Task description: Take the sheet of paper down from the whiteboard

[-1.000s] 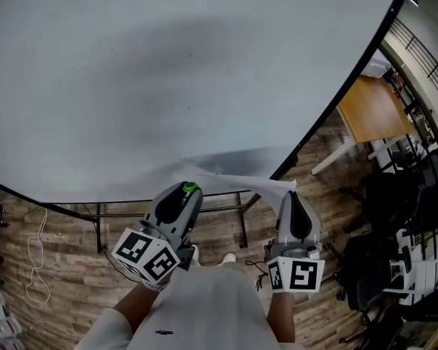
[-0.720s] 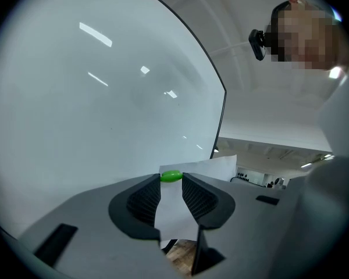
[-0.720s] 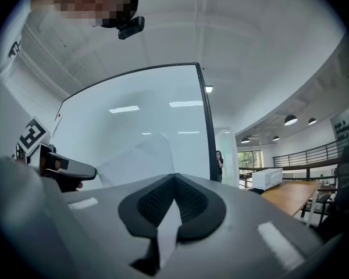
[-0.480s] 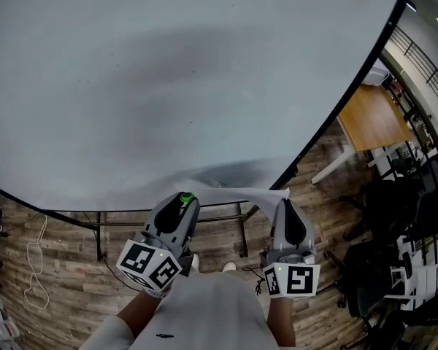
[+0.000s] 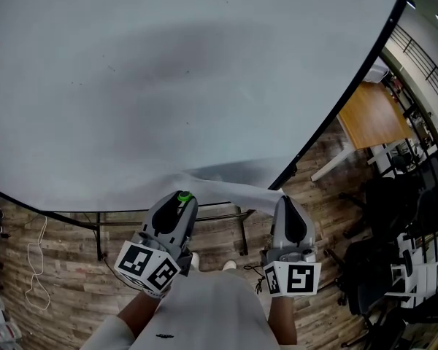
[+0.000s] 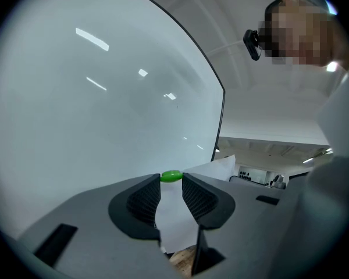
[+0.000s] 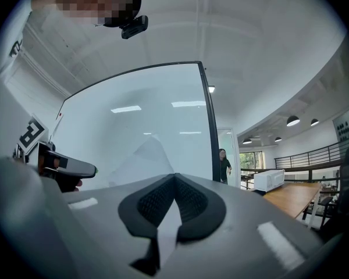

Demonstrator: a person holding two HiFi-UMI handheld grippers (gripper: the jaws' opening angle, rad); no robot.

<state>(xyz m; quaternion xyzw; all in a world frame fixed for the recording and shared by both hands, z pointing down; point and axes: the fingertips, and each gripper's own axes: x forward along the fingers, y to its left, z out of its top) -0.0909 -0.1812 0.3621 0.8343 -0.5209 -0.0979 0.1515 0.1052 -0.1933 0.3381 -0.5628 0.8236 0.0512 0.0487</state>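
Observation:
The big whiteboard [image 5: 168, 71] fills the head view. Below its lower edge a white sheet of paper [image 5: 230, 190] stretches between both grippers. My left gripper [image 5: 182, 198] is shut on a small green magnet [image 5: 184, 195] pinched at its fingertips. In the left gripper view the magnet [image 6: 171, 176] sits between the pads of that gripper [image 6: 171, 182], with the paper [image 6: 175, 217] just behind them. My right gripper [image 5: 285, 203] is shut on the sheet's right end. In the right gripper view the paper [image 7: 141, 158] runs into the closed gripper [image 7: 174, 180]. Whether the sheet still touches the board is unclear.
The board's black stand frame [image 5: 241, 228] stands on the wooden plank floor right in front of me. A wooden table [image 5: 376, 111] and several black chairs [image 5: 398, 203] are to the right. A white cable [image 5: 35, 268] lies at the left. A person [image 7: 223, 164] stands far off beyond the board.
The sheet's right end has dropped a little and the paper lies flatter between the grippers. Both grippers keep their grips and have hardly moved.

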